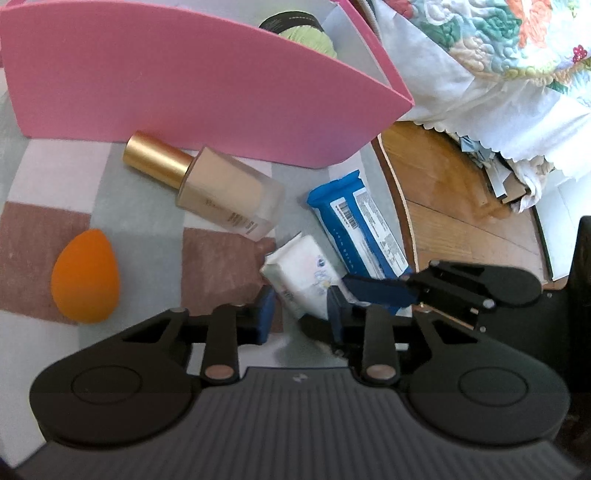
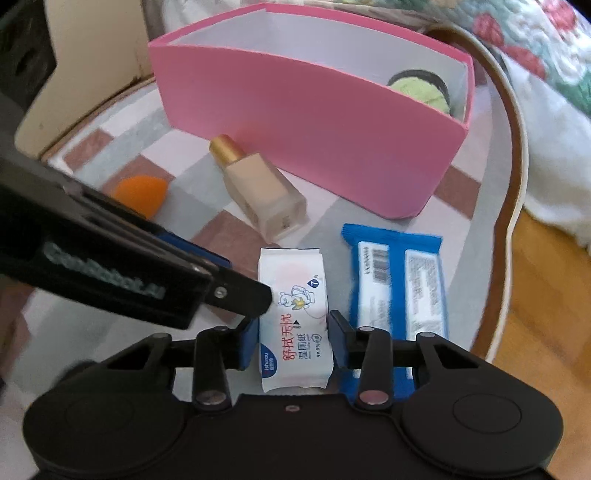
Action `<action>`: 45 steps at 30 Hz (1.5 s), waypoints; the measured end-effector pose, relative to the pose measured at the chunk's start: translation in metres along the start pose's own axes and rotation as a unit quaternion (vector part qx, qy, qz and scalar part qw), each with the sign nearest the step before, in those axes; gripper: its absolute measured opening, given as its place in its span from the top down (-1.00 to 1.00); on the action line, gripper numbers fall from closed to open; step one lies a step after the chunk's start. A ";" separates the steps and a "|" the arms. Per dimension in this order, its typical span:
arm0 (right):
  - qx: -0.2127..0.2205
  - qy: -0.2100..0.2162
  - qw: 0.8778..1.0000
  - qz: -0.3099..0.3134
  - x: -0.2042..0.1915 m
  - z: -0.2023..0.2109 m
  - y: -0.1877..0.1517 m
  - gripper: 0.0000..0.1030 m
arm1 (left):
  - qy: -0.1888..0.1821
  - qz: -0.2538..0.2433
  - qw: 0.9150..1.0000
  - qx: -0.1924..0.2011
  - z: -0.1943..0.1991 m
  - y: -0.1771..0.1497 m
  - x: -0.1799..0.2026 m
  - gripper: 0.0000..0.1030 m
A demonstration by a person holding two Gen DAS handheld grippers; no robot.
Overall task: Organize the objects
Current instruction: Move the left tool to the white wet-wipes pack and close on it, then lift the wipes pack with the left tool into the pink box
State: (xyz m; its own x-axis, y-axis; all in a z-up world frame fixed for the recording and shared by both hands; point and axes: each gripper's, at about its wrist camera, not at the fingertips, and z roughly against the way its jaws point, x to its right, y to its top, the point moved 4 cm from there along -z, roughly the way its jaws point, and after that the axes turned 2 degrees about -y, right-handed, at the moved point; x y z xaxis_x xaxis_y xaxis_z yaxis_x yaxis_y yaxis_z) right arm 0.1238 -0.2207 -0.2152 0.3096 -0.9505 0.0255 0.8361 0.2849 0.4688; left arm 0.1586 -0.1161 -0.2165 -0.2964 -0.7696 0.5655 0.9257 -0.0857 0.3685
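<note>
A white wet-wipe pack [image 2: 293,325] lies on the checkered mat between the blue pads of my right gripper [image 2: 293,341], which look closed on its sides. My left gripper [image 1: 301,314] is open around the same pack's other end [image 1: 303,278]. The right gripper's finger [image 1: 380,290] reaches in beside it. A blue wipe pack [image 2: 399,280] lies to the right. A foundation bottle [image 2: 264,192] with a gold cap lies in front of the pink box [image 2: 314,147]. An orange sponge [image 1: 85,277] sits at the left.
A green-lidded jar [image 2: 421,90] stands inside the pink box at its right end. The round table's wooden rim [image 2: 517,184] curves along the right. A floral quilt [image 1: 498,33] hangs beyond the table, over wooden floor.
</note>
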 end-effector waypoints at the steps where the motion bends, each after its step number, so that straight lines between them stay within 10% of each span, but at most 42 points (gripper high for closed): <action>1: 0.001 0.010 1.000 -0.012 -0.002 0.000 0.000 0.12 | 0.003 0.003 1.000 -0.002 0.000 -0.001 -0.001 0.49; 14: -0.013 0.029 0.996 -0.084 -0.022 0.001 -0.026 -0.19 | 0.018 0.027 0.999 -0.006 0.006 -0.008 -0.008 0.58; 45: 0.018 0.001 0.998 -0.068 -0.065 0.038 -0.023 0.08 | 0.036 -0.047 0.998 -0.014 0.047 -0.025 0.017 0.47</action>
State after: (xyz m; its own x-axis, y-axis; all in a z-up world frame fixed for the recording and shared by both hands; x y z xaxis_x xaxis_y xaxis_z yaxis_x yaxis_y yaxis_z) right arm 0.0674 -0.1696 -0.1945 0.1951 -0.9799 -0.0425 0.8536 0.1483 0.4994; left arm 0.1196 -0.0973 -0.1817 -0.3651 -0.8004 0.4755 0.9013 -0.1759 0.3959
